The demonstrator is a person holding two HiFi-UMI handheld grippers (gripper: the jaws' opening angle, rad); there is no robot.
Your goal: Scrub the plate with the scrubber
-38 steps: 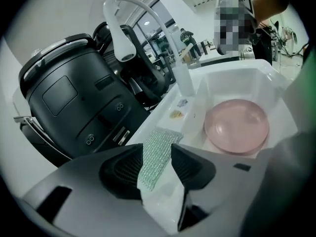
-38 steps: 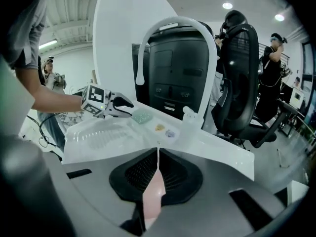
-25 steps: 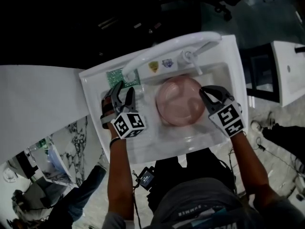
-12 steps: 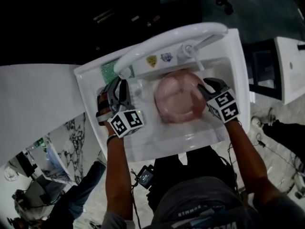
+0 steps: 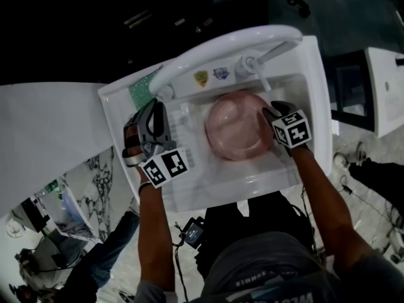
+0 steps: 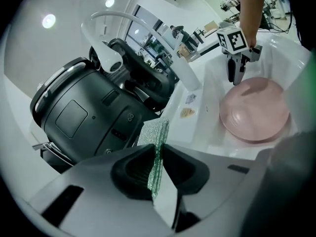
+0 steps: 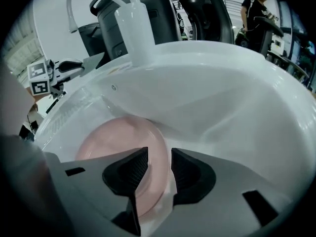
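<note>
A pink plate (image 5: 237, 128) lies in the white sink (image 5: 312, 106). My right gripper (image 5: 270, 117) is at the plate's right rim. In the right gripper view the plate (image 7: 113, 142) has its rim between the opening jaws of the right gripper (image 7: 159, 169), and the pads stand off it. A green mesh scrubber (image 5: 142, 93) stands on the sink's left ledge. My left gripper (image 5: 154, 111) is over it. In the left gripper view the left gripper (image 6: 155, 157) is closing, and its pads pinch the lower edge of the scrubber (image 6: 154, 132).
A white curved faucet pipe (image 5: 221, 49) arches over the sink's back edge, with a tap handle (image 5: 249, 65) beside it. A dark round appliance (image 6: 94, 112) stands just behind the scrubber. A white wall panel (image 5: 50, 131) runs along the left of the sink.
My left gripper has moved back and left along the ledge to the scrubber, and its jaws have narrowed onto it. My right gripper's jaws have spread at the plate's rim.
</note>
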